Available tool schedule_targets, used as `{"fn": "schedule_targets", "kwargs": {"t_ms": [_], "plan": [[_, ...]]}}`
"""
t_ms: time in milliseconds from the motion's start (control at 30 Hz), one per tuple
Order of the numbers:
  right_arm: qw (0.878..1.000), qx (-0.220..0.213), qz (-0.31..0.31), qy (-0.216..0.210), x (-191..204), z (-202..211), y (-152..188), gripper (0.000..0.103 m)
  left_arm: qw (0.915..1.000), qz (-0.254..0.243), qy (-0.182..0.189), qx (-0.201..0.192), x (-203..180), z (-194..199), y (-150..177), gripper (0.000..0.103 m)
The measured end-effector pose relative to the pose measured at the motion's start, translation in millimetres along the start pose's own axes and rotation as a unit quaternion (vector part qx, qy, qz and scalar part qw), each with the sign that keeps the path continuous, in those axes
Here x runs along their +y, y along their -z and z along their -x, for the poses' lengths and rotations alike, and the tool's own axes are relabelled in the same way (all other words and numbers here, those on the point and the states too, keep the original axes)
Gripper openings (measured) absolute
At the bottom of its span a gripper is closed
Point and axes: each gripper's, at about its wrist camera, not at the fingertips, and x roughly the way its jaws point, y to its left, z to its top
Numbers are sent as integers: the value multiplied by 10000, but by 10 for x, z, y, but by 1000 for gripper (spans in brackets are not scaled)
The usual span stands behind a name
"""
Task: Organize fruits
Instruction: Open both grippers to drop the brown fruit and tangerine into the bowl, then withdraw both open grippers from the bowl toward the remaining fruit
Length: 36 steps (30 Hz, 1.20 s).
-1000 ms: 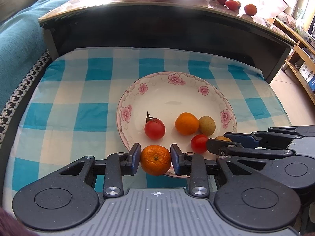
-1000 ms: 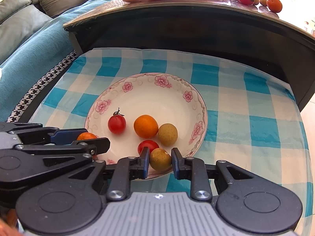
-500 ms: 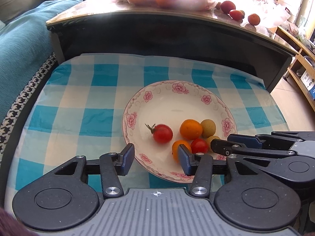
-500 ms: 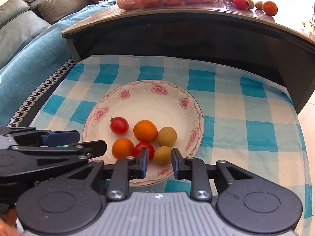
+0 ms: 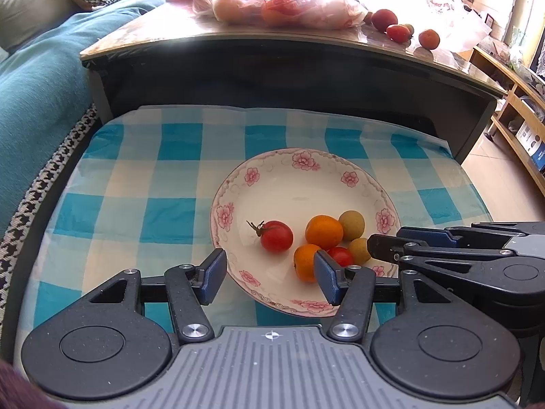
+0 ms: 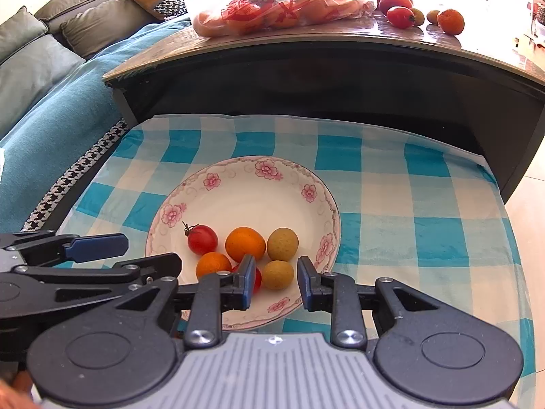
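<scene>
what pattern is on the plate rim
Pink flowers with fine scrollwork on the white plate, clearest in the right wrist view.

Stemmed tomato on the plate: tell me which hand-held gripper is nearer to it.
Left. The left hand-held gripper, its jaws just opened with nothing held between them, sits directly before the stemmed tomato. The right hand-held gripper sits further right, beyond the near mandarin.
</scene>
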Motion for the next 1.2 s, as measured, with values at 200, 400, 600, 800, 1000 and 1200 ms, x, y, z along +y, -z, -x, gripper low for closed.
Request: {"fn": "schedule_targets", "kwargs": {"t_ms": [200, 400, 600, 800, 1000, 1200], "plan": [[10000, 20, -35, 16, 0, 16, 27, 29, 10000, -26, -9, 6, -5, 16, 28, 64], [10000, 68, -32, 24, 11, 62, 76, 29, 9999, -134, -57, -17, -30, 89, 95, 64], [9999, 98, -19, 24, 43, 146, 158, 29, 9998, -169, -69, -21, -47, 178, 184, 64], [9999, 146, -34, 15, 77, 200, 255, 29, 9997, -213, -83, 15, -54, 238, 270, 64], [9998, 186, -21, -21, 113, 257, 359, 29, 9996, -254, -99, 31, -52, 327, 382, 63], [9995, 304, 118, -40, 201, 305, 489, 29, 9997, -189, -58, 160, -19, 375, 529, 63]]}}
